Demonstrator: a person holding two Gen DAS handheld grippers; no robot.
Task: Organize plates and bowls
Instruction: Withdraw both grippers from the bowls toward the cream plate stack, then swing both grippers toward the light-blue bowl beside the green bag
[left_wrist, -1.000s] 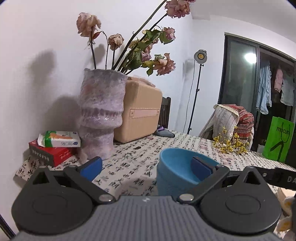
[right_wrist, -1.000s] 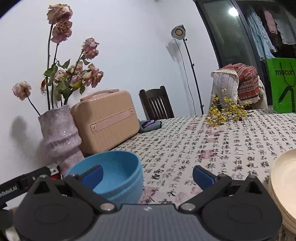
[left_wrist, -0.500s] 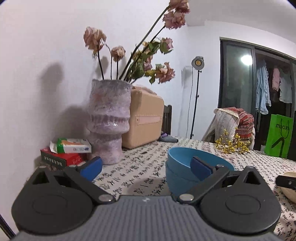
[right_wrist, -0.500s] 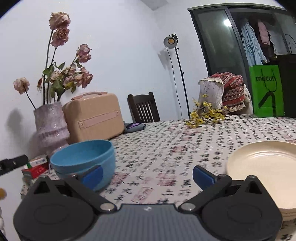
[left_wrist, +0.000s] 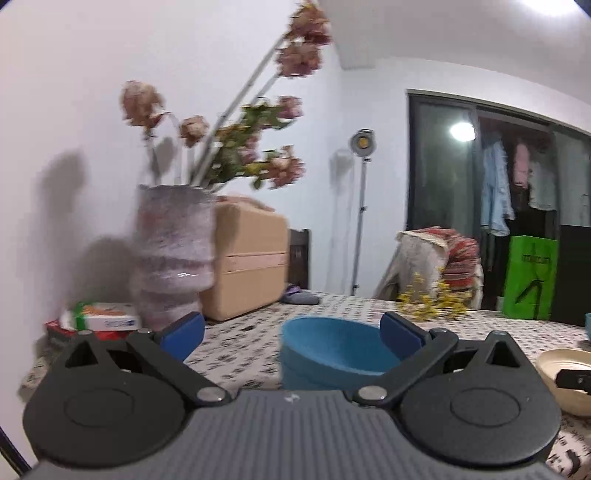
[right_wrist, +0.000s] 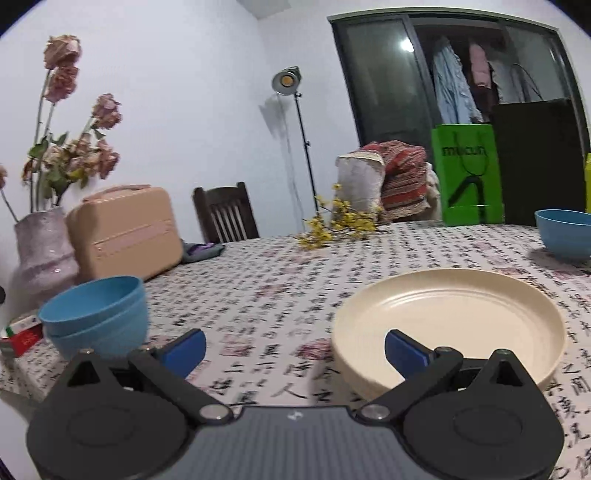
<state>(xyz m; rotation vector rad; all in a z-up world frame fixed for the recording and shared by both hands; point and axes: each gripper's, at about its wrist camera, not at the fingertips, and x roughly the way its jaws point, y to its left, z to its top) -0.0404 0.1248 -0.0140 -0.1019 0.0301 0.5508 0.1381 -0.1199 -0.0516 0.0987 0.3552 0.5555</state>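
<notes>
Calligraphy-print cloth covers counter (right_wrist: 280, 280), white wall behind. Left tool (left_wrist: 291, 330) spread, empty; right tool (right_wrist: 295, 349) spread, empty. Stacked blue bowls (left_wrist: 332, 350) sit just beyond left tool, matte, round, nested two deep as right view shows (right_wrist: 96, 314). Cream plate stack (right_wrist: 448, 321), ridged rim, right of stacked blue bowls, right tool's right pad over its near edge. Only right view shows lone blue bowl (right_wrist: 563, 234) far right of plate stack. Left view blurred; only it shows boxes (left_wrist: 99, 321) beside vase (left_wrist: 173, 254).
</notes>
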